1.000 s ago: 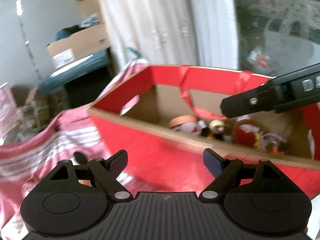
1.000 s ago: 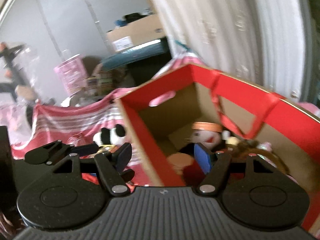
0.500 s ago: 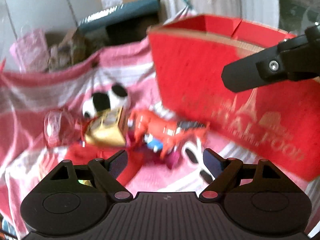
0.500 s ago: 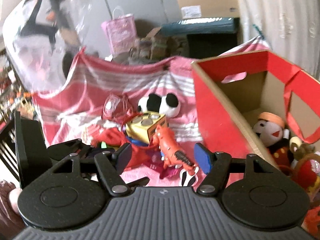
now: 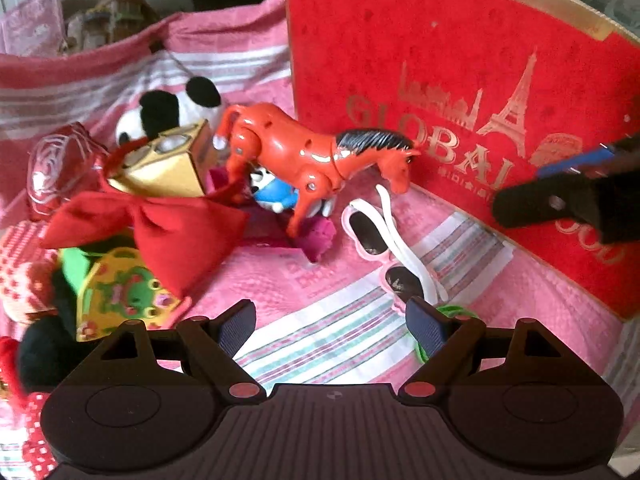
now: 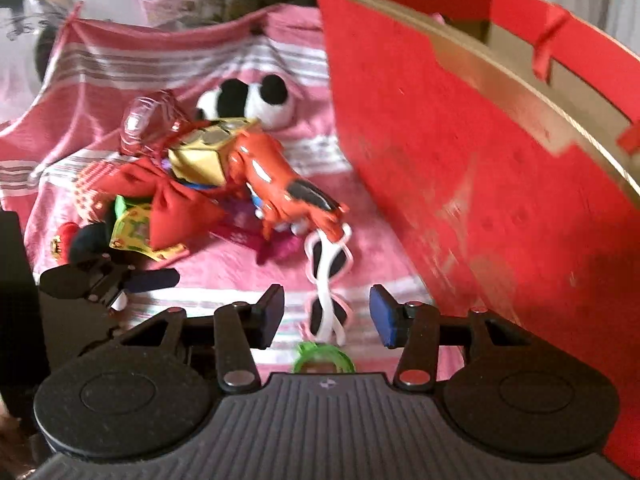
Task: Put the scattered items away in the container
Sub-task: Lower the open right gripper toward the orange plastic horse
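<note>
The red cardboard box [image 5: 440, 60] stands at the right on a pink striped cloth. Beside it lie an orange toy horse [image 5: 312, 152], pink sunglasses [image 5: 376, 240] and a green ring [image 5: 452, 312]. My left gripper [image 5: 332, 322] hangs open over bare cloth, just left of the sunglasses' lower lens. In the right wrist view my right gripper [image 6: 326, 314] is low over the sunglasses [image 6: 328, 264]. Its jaws are closing with the lower lens between them, and a gap shows on both sides. The green ring [image 6: 324, 360] lies just under it.
A pile left of the horse holds a panda plush [image 5: 168, 112], a gold box [image 5: 168, 164], a red bow [image 5: 160, 224] and a clear red wrapper [image 5: 60, 164]. The box wall [image 6: 460, 160] rises close on the right. Bags and cartons stand behind the cloth.
Both views have swung down from the box's inside to the toys on the cloth. Both grippers sank; the right jaws narrowed around the sunglasses.
</note>
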`<move>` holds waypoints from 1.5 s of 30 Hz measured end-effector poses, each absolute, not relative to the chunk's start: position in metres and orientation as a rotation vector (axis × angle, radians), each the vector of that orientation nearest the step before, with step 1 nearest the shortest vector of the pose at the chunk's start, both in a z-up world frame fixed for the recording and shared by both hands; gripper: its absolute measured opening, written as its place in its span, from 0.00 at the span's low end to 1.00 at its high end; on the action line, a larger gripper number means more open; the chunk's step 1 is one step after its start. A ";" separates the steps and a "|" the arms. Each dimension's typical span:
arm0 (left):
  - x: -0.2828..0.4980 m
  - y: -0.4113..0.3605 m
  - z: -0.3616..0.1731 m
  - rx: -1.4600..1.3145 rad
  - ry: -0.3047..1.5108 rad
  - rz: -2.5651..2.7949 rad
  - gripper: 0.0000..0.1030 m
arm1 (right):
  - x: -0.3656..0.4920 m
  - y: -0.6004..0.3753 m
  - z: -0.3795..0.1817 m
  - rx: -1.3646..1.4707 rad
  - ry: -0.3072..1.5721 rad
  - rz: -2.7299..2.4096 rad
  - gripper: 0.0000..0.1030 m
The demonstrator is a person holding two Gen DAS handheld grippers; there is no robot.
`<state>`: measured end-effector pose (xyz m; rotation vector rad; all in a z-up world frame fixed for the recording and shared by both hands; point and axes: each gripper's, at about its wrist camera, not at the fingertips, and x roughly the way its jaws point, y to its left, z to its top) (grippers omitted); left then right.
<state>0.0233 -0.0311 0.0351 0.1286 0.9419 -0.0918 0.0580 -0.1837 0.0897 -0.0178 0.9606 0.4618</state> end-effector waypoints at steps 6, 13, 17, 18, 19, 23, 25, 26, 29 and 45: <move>0.046 -0.030 0.027 0.103 0.953 -0.057 0.86 | 0.077 -0.185 0.091 -0.031 0.945 0.467 0.50; 0.044 -0.016 0.034 0.130 0.976 0.055 0.86 | 0.122 -0.145 0.083 -0.047 0.920 0.573 0.51; 0.034 0.005 0.038 0.072 0.998 0.116 0.86 | 0.151 -0.115 0.070 -0.065 0.923 0.607 0.53; 0.031 0.009 0.039 0.069 0.998 0.137 0.86 | 0.157 -0.110 0.067 -0.064 0.925 0.615 0.53; 0.028 0.014 0.041 0.065 0.997 0.159 0.86 | 0.166 -0.104 0.062 -0.062 0.931 0.618 0.53; 0.017 0.031 0.048 0.021 0.994 0.214 0.87 | 0.189 -0.092 0.045 -0.019 0.976 0.655 0.63; 0.012 0.037 0.049 0.004 0.991 0.233 0.87 | 0.194 -0.085 0.036 -0.030 1.012 0.673 0.64; 0.011 0.040 0.050 -0.003 0.989 0.238 0.87 | 0.195 -0.085 0.033 -0.015 1.028 0.685 0.60; 0.009 0.047 0.053 -0.018 0.978 0.248 0.87 | 0.186 -0.087 0.035 0.021 1.055 0.756 0.55; -0.024 0.065 0.058 0.026 0.964 0.198 0.87 | 0.112 -0.089 0.027 -0.090 1.147 0.987 0.48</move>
